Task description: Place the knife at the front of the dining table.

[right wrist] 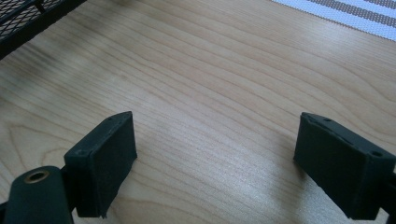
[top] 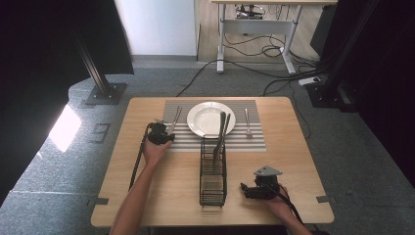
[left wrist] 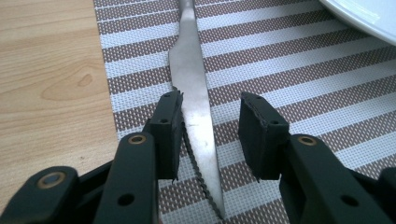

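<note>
A steel knife (left wrist: 194, 93) with a serrated blade lies on the striped placemat (left wrist: 289, 70), left of the white plate (top: 208, 115). My left gripper (left wrist: 212, 103) is low over the blade and open. The blade runs between the jaws, and the left jaw's pad (left wrist: 169, 126) is against its edge. In the high view the left gripper (top: 160, 133) sits at the near end of the knife (top: 174, 120). My right gripper (top: 252, 190) rests near the table's front right. Its jaws (right wrist: 217, 135) stand wide open over bare wood.
A fork (top: 247, 122) lies on the placemat (top: 244, 139) right of the plate. A black wire caddy (top: 213, 171) stands mid-table with long utensils (top: 221, 134) leaning out over the plate; its corner (right wrist: 28, 18) is just left of the right gripper.
</note>
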`<state>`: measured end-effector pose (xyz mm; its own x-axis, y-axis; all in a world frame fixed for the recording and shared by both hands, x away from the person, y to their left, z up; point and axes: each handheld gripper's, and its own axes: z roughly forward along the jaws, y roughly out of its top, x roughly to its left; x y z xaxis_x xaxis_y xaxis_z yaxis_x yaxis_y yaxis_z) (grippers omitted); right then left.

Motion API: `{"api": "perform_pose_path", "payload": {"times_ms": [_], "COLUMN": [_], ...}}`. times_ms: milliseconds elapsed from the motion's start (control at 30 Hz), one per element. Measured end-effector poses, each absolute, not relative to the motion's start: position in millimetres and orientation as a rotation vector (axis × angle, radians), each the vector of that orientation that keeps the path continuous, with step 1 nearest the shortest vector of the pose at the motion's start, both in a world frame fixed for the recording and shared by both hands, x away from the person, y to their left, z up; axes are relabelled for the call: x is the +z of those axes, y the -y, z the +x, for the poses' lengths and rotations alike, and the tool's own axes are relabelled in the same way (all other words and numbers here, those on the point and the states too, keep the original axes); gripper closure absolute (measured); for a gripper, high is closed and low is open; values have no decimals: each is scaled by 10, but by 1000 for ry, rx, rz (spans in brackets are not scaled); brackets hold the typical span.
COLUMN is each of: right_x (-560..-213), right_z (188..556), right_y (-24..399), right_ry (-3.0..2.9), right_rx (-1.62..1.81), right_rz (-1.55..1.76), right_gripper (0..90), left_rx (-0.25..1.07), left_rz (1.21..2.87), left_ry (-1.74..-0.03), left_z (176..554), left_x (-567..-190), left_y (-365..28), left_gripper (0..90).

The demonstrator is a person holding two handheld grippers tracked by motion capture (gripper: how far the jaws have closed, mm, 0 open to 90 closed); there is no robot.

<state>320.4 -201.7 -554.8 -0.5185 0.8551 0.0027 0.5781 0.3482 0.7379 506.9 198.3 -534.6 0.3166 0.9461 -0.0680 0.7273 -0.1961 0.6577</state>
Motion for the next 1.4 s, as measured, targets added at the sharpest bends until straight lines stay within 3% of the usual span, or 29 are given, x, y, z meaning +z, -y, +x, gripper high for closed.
{"api": "perform_pose_path", "payload": {"times_ms": [567,1100,1400], "right_x": [-5548,-5548,-5548], "right_z": [3201,3191,3190], "right_y": [2016,2017,2019], "right_ry": [-2230,-2232,-2233], "right_rx": [985,987,987], "right_rz": [1259,1260,1260], "right_gripper": [129,129,129], "left_rx": [539,511,500], "left_rz": [1979,1972,1925], "left_ry": [-1456,-1449,-1428], "left_z": [5039,5041,4928], "left_x": [-5384,-5383,-5237], "left_y": [-1898,-1863,-1971], "left_gripper": [663,650,424]}}
